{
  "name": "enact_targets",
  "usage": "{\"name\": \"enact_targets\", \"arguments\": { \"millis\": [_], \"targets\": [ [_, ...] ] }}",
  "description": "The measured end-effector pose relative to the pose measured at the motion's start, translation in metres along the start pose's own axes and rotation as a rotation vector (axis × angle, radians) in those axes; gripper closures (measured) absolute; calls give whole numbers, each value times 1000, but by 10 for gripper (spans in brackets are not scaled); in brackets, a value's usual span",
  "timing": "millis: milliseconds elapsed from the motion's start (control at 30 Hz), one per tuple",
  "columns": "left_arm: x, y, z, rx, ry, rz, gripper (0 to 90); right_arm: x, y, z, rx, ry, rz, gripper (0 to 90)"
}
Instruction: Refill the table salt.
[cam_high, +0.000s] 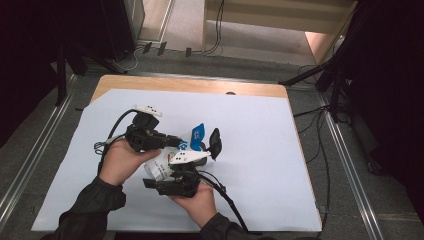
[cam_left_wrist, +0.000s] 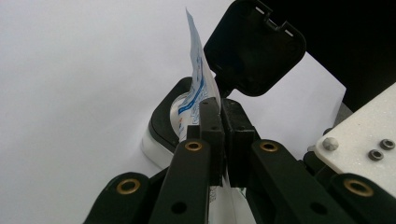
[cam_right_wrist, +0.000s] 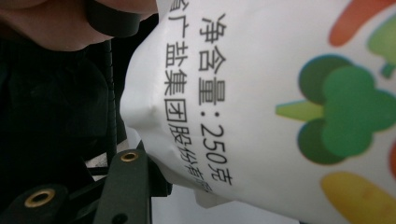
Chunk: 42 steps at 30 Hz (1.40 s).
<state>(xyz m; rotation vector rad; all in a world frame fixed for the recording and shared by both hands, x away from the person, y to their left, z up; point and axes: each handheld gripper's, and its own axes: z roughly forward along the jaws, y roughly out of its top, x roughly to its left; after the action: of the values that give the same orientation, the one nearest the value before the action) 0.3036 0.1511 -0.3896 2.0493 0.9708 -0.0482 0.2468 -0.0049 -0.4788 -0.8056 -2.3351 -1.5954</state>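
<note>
High view: a white pouch (cam_high: 165, 167) printed with vegetables is held above the white sheet (cam_high: 260, 150) between two hand-held grippers. The left gripper (cam_high: 172, 141) is pointed toward the right gripper and is clamped on the pouch's blue-printed top edge (cam_high: 197, 132), which stands up just beyond its jaw tips. The right gripper (cam_high: 172, 186) lies just below the pouch, at the pouch's lower body; its jaws are held partly apart, and whether the pads press on the pouch cannot be told.

From the left gripper view, the two black jaws are seen pressed together on the thin blue-and-white edge (cam_left_wrist: 198, 88) of the pouch, which rises straight up from between them. Just past the jaw tips a white container with a black rim (cam_left_wrist: 161, 133) is seen, and its black flip lid (cam_left_wrist: 254, 46) stands open above and to the right of the jaws.

From the right gripper view, the pouch (cam_right_wrist: 280, 116) is seen very close, with black characters and a green broccoli figure, directly above one visible black jaw.
</note>
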Motion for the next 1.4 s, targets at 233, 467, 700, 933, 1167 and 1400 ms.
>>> {"name": "enact_targets", "arguments": {
  "millis": [233, 467, 700, 933, 1167, 1400],
  "targets": [
    [1, 0, 1, 3, -7, 2, 895, 0, 0, 0, 5, -2, -3, 545],
    [2, 0, 2, 3, -7, 6, 895, -1, 0, 0, 11, -6, -9, 546],
    [1, -1, 2, 2, -2, 4, 895, -1, -1, 0, 13, -10, -17, 544],
    [0, -1, 3, 4, -3, 10, 894, -1, -1, 0, 14, -12, -18, 553],
    [0, -1, 4, 4, -3, 13, 893, -1, -2, 0, 7, -12, -16, 560],
    [0, -1, 4, 2, -3, 9, 893, -2, -1, -1, 11, -11, -17, 562]
  ]
}}
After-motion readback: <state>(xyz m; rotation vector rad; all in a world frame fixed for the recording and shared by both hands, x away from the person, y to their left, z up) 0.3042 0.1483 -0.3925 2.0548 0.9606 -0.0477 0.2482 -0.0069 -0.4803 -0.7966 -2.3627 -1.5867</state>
